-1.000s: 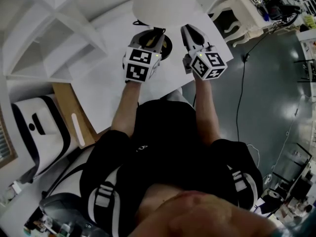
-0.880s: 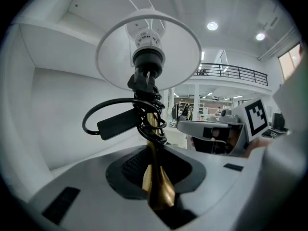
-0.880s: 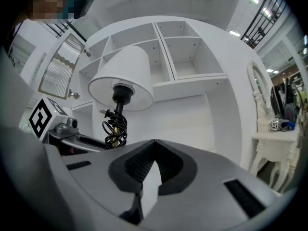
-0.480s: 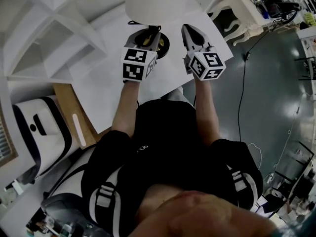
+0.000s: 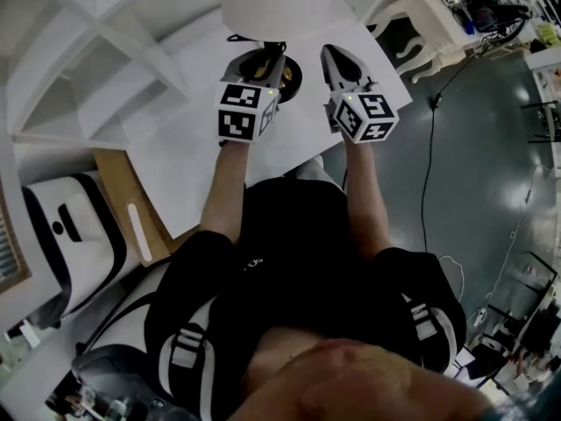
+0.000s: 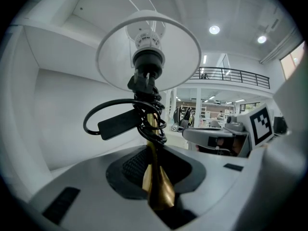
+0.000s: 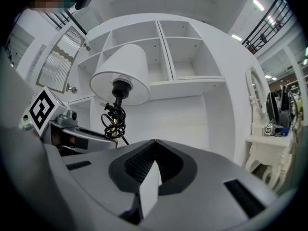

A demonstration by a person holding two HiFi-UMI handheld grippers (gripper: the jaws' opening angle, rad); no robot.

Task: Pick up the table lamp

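The table lamp has a white shade (image 5: 274,3), a thin brass stem (image 6: 153,129) and a black cord (image 6: 115,121) bundled round the stem. Its round base (image 5: 291,79) shows just beyond my left gripper (image 5: 266,64), above the white table (image 5: 184,156). In the left gripper view my left gripper (image 6: 155,163) is shut on the brass stem low down, and the shade (image 6: 120,57) rises above it. My right gripper (image 5: 337,60) hangs beside the lamp on the right, apart from it. Seen along its own jaws, my right gripper (image 7: 154,143) is shut with nothing in it, and the lamp's shade (image 7: 122,69) is to its left.
A white open shelf unit (image 5: 79,68) stands behind and left of the table; its compartments (image 7: 187,52) fill the right gripper view. A white dressing table (image 7: 269,148) stands to the right. A black cable (image 5: 429,147) trails over the grey floor right of the table.
The lamp's shade sits a little further left in the head view than a second ago. Both grippers have kept their places and their grip is unchanged.
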